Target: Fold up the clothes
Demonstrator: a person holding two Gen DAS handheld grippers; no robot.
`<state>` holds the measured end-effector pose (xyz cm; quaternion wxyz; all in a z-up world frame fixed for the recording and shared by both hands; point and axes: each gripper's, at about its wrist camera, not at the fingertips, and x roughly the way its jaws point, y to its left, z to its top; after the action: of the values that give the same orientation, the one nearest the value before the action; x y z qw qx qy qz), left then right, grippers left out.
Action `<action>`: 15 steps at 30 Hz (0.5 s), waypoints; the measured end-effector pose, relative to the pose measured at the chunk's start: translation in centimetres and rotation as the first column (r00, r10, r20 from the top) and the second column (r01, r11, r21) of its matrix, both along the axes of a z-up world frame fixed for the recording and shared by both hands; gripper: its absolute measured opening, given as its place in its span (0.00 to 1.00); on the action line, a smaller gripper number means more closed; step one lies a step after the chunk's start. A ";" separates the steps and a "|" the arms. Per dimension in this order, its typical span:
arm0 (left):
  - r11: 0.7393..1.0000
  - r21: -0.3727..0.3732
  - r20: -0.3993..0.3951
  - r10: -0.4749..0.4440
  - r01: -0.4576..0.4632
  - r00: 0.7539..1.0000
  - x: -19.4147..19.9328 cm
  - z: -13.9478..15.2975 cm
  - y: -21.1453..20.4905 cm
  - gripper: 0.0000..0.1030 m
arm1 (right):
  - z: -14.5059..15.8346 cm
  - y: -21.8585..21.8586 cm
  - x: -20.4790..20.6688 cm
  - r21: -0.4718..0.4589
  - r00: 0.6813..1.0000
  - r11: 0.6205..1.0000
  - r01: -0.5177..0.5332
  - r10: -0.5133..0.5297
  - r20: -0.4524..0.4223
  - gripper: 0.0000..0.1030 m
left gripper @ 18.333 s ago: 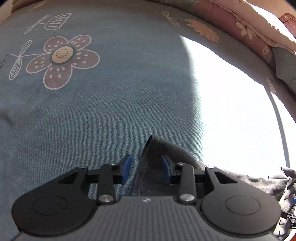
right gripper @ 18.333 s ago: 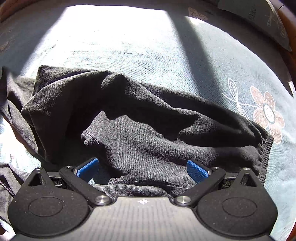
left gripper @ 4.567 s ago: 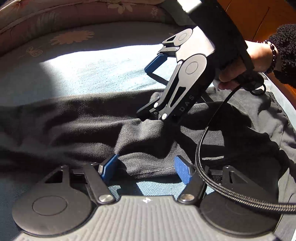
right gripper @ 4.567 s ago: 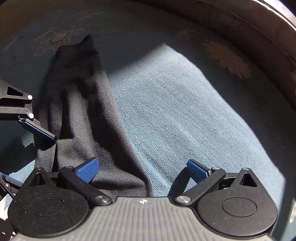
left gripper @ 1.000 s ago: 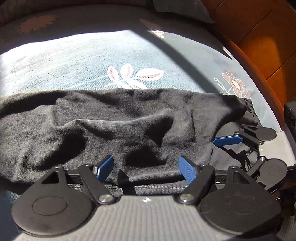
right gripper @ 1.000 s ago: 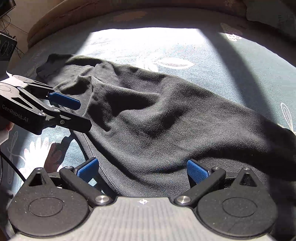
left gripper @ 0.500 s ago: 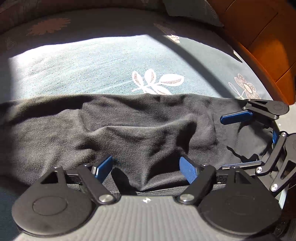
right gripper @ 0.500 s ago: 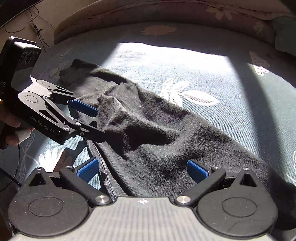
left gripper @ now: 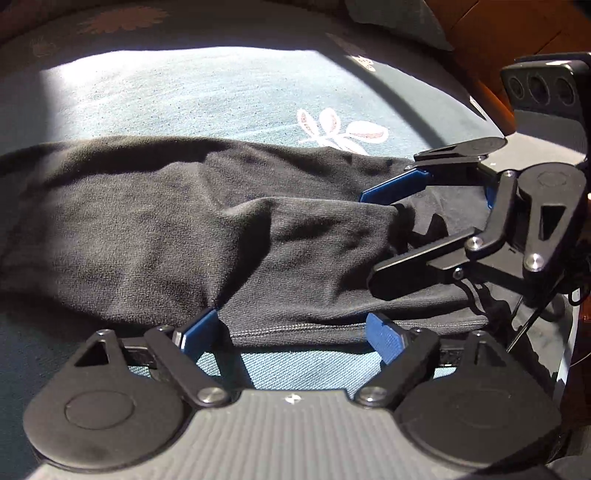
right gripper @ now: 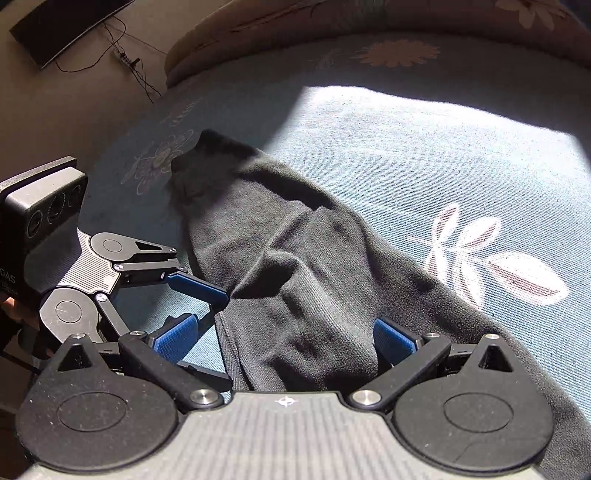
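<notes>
Across the teal-blue bedsheet (left gripper: pixel 229 92) printed with pale leaves and flowers: a long black knit garment (left gripper: pixel 184 229), rumpled, stretched flat on the bed, half in sunlight and half in shadow. Near its stitched hem, the left hand-held gripper (left gripper: pixel 291 332), blue pads spread wide on either side of the hem edge, jaws just widened further, released, cloth lying between them but not pinched. Just beside it, over the same end of the garment, the right hand-held gripper (left gripper: pixel 384 229), jaws likewise parted, one blue finger above a raised fold and one black finger below, nothing clamped. From the right wrist view, garment (right gripper: pixel 295 258) running away toward a narrow end near a printed flower; bare sheet (right gripper: pixel 424 155) alongside. Beyond the bed, a brown wooden panel (left gripper: pixel 491 44) and a dark flat screen (right gripper: pixel 62 29) with trailing cables.
</notes>
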<state>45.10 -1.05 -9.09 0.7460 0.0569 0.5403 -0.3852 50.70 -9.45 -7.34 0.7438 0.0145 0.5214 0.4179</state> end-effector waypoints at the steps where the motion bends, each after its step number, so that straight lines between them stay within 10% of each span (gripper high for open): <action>1: 1.000 -0.002 0.005 -0.006 0.006 1.000 -0.1 0.0 0.0 0.86 | -0.5 0.3 0.1 -0.010 0.999 1.000 -0.018 0.017 -0.044 1.00; 9: 0.998 -0.049 -0.010 -0.031 0.030 0.999 0.3 0.0 0.7 0.86 | -1.7 2.0 0.7 -0.079 0.992 0.997 0.020 -0.010 0.123 1.00; 15: 0.997 -0.071 -0.015 -0.025 0.024 1.000 0.3 0.0 1.2 0.86 | -1.0 1.6 4.2 -0.022 0.993 0.994 0.107 -0.106 0.050 1.00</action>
<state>45.35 0.15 -9.13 0.7385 0.0339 0.5314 -0.4135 54.87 -7.80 -8.38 0.7776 0.0230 0.5066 0.3717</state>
